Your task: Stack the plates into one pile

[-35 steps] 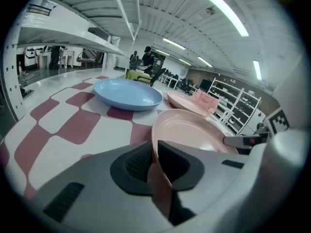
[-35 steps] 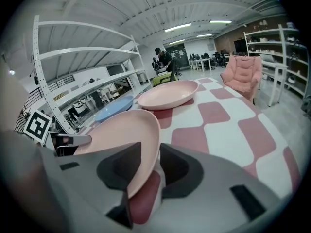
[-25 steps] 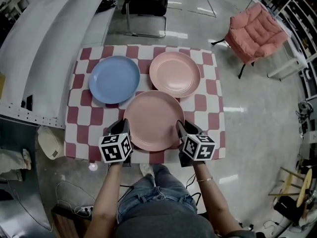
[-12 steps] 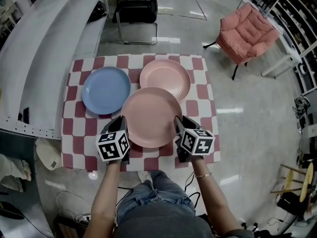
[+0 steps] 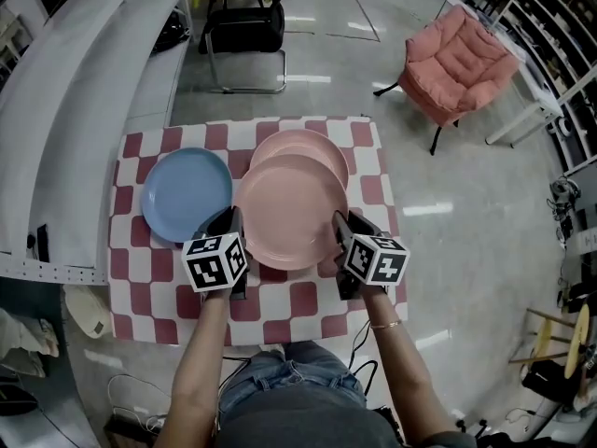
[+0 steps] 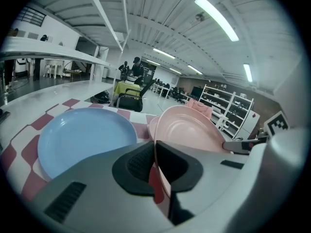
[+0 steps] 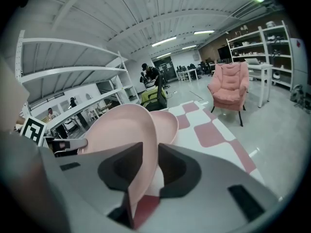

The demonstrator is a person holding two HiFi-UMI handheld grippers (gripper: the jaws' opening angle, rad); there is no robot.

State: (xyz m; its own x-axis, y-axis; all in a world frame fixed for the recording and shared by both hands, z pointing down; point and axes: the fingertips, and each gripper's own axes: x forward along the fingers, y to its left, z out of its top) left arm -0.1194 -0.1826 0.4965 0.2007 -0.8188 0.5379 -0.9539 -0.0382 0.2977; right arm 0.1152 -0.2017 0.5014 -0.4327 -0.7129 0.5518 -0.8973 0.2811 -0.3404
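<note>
Looking down from the head view, the left gripper (image 5: 229, 224) and the right gripper (image 5: 338, 228) each pinch an opposite edge of a large pink plate (image 5: 291, 211), which sits between them over the red-and-white checkered table (image 5: 140, 292). This plate covers the near part of a second pink plate (image 5: 300, 143) lying further back, and a blue plate (image 5: 187, 194) rests flat on the cloth just to the left, its right edge close to the left gripper. A pink armchair (image 5: 462, 68) and a black chair (image 5: 244, 26) stand on the floor beyond the table. Seen from the left gripper view, the left gripper (image 6: 155, 155) has its dark pads closed tight on the thin rim of the pink plate (image 6: 187, 130), with the blue plate (image 6: 82, 136) spread out on the left and a sliver of the second pink plate (image 6: 151, 128) behind. Seen from the right gripper view, the right gripper (image 7: 150, 166) clamps the opposite rim of the pink plate (image 7: 121, 130) between its pads; the second pink plate (image 7: 168, 124) lies just past it, and the armchair (image 7: 228, 89) stands well away.
</note>
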